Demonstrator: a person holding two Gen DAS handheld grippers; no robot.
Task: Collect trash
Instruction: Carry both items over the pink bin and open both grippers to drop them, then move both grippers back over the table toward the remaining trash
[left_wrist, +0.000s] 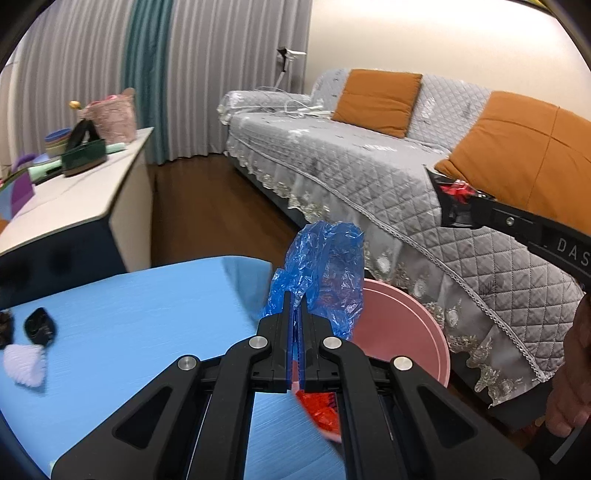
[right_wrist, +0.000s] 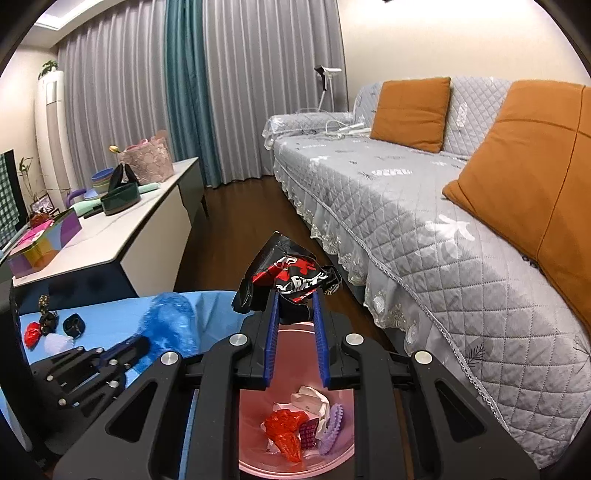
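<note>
White letters "DAS" mark the right tongs (left_wrist: 448, 201).

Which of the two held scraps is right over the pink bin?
The black-and-red wrapper in the right hand-held gripper, above the pink bin; the blue plastic hangs beside it.

Right gripper (right_wrist: 295, 299) clamping a crumpled black-and-red wrapper (right_wrist: 286, 278) above a pink bin (right_wrist: 255, 443) holding red, white and purple trash; left gripper (right_wrist: 142, 343) over the blue surface (right_wrist: 110, 317).

grey quilted sofa (right_wrist: 424, 206) with orange cushions (right_wrist: 410, 112), white sideboard (right_wrist: 122, 236).
</note>
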